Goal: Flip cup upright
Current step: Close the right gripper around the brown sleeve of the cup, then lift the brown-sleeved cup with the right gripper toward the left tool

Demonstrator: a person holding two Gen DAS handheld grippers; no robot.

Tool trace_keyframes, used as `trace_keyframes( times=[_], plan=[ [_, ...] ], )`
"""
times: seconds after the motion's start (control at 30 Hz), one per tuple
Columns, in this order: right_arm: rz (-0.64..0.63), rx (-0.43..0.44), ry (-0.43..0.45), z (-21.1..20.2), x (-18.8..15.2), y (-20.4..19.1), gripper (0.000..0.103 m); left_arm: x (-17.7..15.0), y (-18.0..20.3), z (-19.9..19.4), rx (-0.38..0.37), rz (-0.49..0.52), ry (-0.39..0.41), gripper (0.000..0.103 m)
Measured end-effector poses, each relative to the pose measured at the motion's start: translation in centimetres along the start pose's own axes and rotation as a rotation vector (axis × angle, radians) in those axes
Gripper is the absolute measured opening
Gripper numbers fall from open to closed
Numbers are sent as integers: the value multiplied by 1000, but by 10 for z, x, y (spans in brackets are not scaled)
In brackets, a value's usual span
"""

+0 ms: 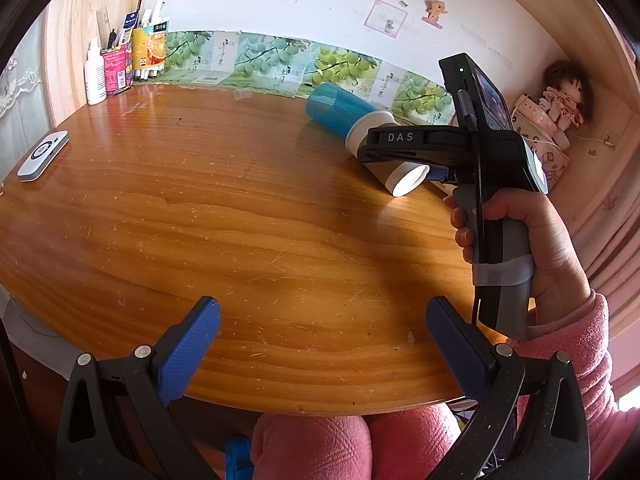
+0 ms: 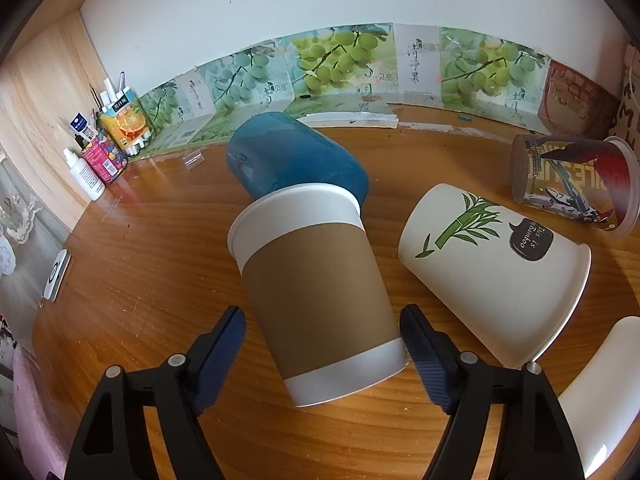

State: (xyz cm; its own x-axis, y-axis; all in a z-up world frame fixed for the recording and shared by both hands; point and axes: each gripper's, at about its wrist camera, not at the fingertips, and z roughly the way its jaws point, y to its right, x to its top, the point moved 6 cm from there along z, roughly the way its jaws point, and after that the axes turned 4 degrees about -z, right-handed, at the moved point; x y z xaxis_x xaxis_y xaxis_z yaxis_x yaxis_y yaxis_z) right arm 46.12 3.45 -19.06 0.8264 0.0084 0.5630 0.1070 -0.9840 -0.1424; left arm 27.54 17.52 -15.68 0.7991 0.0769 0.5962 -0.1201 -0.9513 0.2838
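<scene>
A paper cup with a brown sleeve (image 2: 320, 296) lies on its side on the wooden table (image 2: 140, 280), its base end between the fingers of my right gripper (image 2: 322, 360). The jaws stand open on either side of it; the right pad (image 2: 424, 360) is close to the cup, the left pad (image 2: 224, 356) stands apart. In the left wrist view the same cup (image 1: 400, 172) lies at the far right under the right gripper (image 1: 400, 148). My left gripper (image 1: 322, 344) is open and empty above the table's near edge.
A blue cup (image 2: 296, 160) lies behind the brown one. A white bamboo-print cup (image 2: 496, 272) and a clear printed cup (image 2: 576, 180) lie to the right. A white remote (image 1: 42, 156), bottles and a pen holder (image 1: 116, 68) stand at the far left. A doll (image 1: 564, 96) sits at the right.
</scene>
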Motion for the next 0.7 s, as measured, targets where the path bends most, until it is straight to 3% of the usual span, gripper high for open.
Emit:
trace_keyframes(
  times=[0.17, 0.53, 0.7],
  plan=[
    [-31, 1, 7, -3, -3, -4, 60, 1, 1, -5, 6, 4, 11, 102],
    [-22, -1, 49, -35, -13, -6, 60, 3, -5, -27, 59, 13, 63, 102],
    [18, 2, 27, -56, -32, 2, 60, 2, -6, -39, 62, 25, 78, 102]
  ],
)
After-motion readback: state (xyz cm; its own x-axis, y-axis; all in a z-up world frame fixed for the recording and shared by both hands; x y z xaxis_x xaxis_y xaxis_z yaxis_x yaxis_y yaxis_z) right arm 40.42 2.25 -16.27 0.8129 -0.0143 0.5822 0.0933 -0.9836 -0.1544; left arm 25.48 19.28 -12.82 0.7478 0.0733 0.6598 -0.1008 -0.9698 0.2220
